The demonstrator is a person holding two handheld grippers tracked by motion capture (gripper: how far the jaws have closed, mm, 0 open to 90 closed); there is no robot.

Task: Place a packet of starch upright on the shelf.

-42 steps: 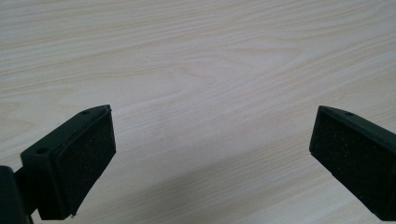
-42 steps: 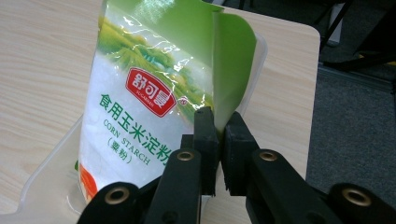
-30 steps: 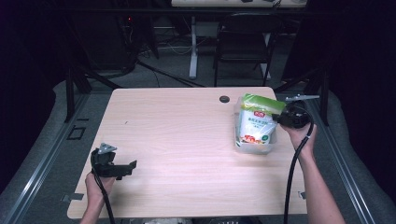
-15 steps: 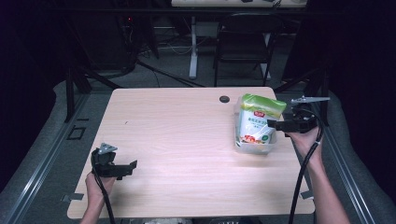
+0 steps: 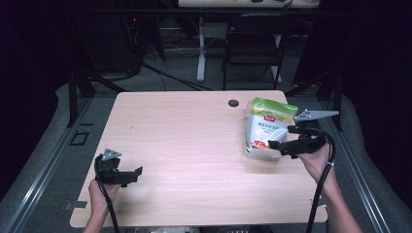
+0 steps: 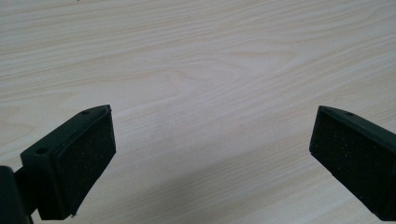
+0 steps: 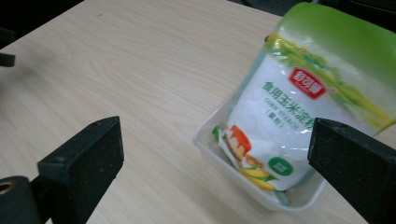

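Observation:
A white and green starch bag (image 5: 267, 127) (image 7: 299, 98) stands leaning in a shallow clear plastic tray (image 5: 262, 154) (image 7: 219, 151) at the table's right side. My right gripper (image 5: 282, 141) (image 7: 215, 163) hovers just to the right of the bag, open, jaws pointing left at it with nothing between them. My left gripper (image 5: 135, 173) (image 6: 210, 154) rests near the front left of the table, open, over bare wood.
The light wooden table (image 5: 184, 141) has a dark round grommet (image 5: 233, 103) near its far edge. A chair (image 5: 252, 43) and desk legs stand on the floor behind. A metal rail (image 5: 34, 179) runs along the left.
My right gripper has drawn back to the right and toward the near edge, away from the bag, and its jaws have come off it. The left gripper has stayed put.

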